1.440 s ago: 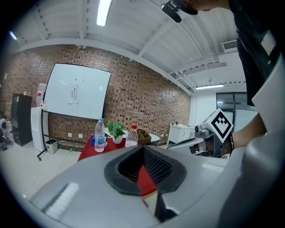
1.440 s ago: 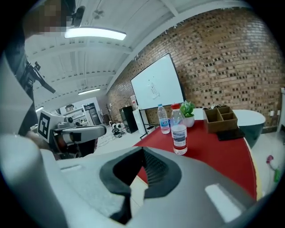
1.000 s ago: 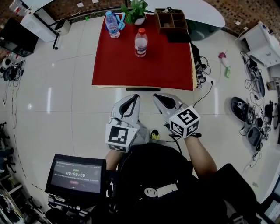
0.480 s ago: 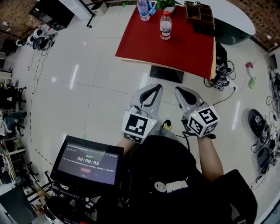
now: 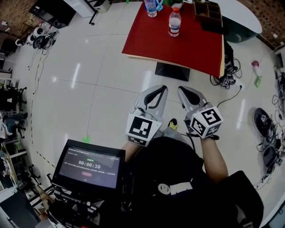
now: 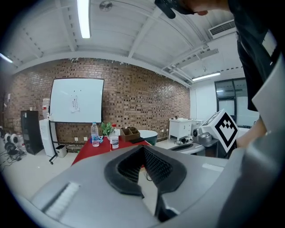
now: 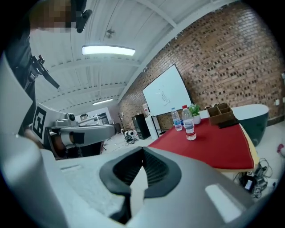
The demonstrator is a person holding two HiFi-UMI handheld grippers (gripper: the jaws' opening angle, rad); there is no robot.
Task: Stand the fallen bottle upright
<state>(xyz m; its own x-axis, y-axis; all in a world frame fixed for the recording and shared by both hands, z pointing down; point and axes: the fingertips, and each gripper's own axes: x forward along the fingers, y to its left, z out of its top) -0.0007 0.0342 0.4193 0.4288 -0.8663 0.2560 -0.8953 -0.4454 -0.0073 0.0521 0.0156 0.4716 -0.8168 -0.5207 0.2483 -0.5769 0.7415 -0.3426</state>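
Note:
Two clear bottles stand upright on the red table (image 5: 178,44). One has a red cap (image 5: 174,22) and the other, behind it, a blue cap (image 5: 151,6). No bottle lies on its side in any view. My left gripper (image 5: 161,88) and right gripper (image 5: 181,89) hang side by side over the white floor, well short of the table, both shut and empty. The left gripper view shows the red-capped bottle (image 6: 114,137) and the blue-capped one (image 6: 95,135) far ahead. In the right gripper view the same two bottles (image 7: 189,124) (image 7: 176,119) are equally far off.
A potted plant (image 5: 167,3) and a wooden organiser (image 5: 208,10) sit at the table's far edge. The table's dark base (image 5: 171,71) faces me. Cables and gear (image 5: 267,133) litter the floor at the right. A screen (image 5: 89,164) is at my lower left.
The table with its bottles has shifted up and to the right in the head view and looks farther away. Both grippers stay shut, side by side before my body.

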